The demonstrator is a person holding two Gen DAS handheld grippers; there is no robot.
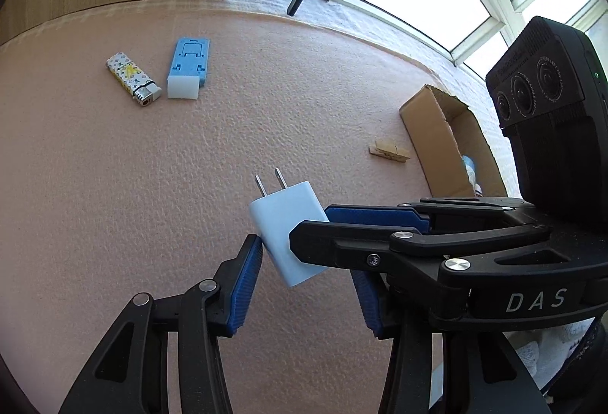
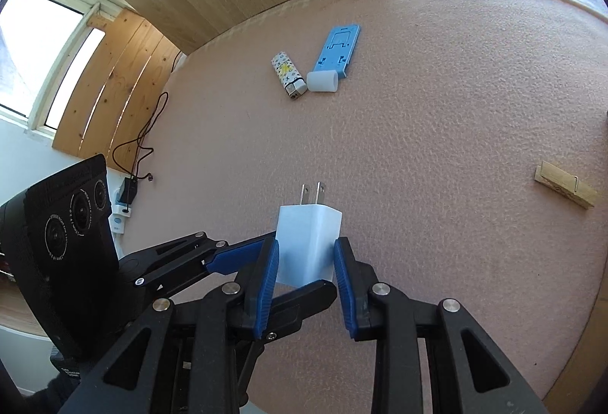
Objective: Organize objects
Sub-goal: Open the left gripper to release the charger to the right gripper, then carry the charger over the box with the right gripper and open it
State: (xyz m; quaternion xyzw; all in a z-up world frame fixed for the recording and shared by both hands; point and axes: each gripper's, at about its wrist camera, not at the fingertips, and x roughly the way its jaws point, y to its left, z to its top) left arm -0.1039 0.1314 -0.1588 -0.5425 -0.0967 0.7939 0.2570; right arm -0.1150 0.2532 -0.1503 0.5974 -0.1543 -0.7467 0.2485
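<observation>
The right gripper (image 2: 306, 262) fingers clamp the white charger (image 2: 308, 243), prongs pointing far. The left gripper (image 1: 304, 273) fingers sit wide around the charger, apparently just touching one side, probably for a handover. The cardboard box (image 1: 444, 133) waits right on the tabletop (image 1: 266, 110).

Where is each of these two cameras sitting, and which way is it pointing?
Left wrist: rides on the left gripper, looking along its blue fingers at the white charger, pink mat, cardboard box; the right gripper crosses in.
Right wrist: rides on the right gripper, facing the charger; the left gripper shows lower left.
Shared: charger, lighter, blue stand, clothespin.
</observation>
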